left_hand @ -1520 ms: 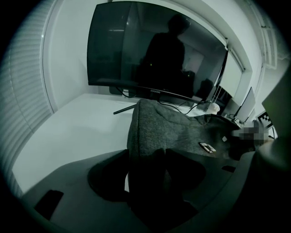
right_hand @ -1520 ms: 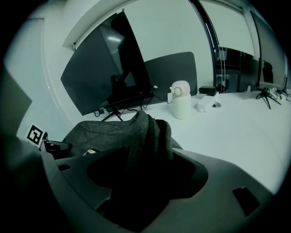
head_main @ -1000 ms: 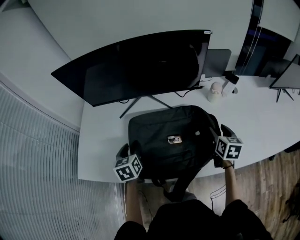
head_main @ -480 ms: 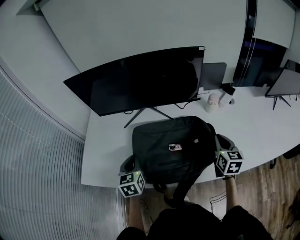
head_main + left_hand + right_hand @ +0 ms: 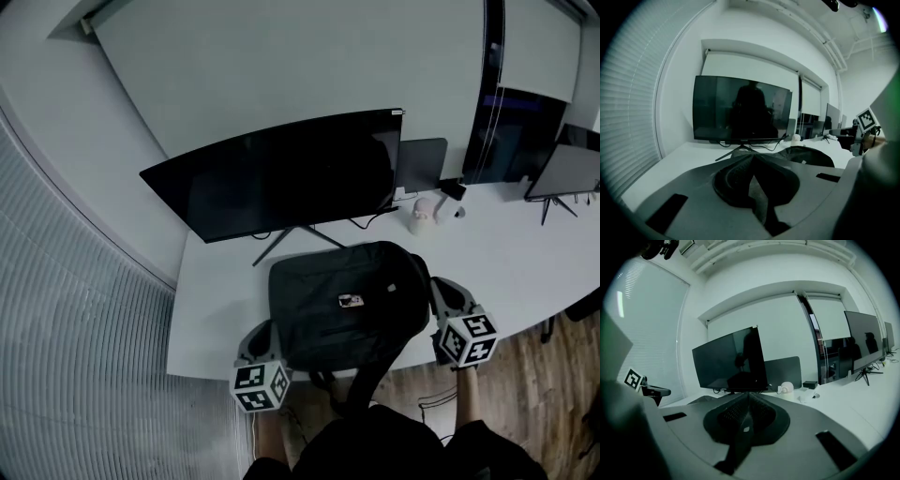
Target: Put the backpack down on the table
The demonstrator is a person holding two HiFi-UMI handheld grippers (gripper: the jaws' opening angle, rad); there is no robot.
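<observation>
Jaws of left gripper (image 5: 259, 334) and right gripper (image 5: 442, 289) just closed, both shut, nothing between. Black fabric backpack (image 5: 342, 305) flat on white worktop (image 5: 216, 309), between grippers, at near edge. Risk: dangling black straps (image 5: 361, 380) snag on gripper, dragging backpack off edge.

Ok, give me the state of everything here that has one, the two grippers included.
backpack: lying flat on the table, a strap hanging over the near edge
left gripper: shut, nothing between the jaws
right gripper: shut, nothing between the jaws
monitor: screen dark
</observation>
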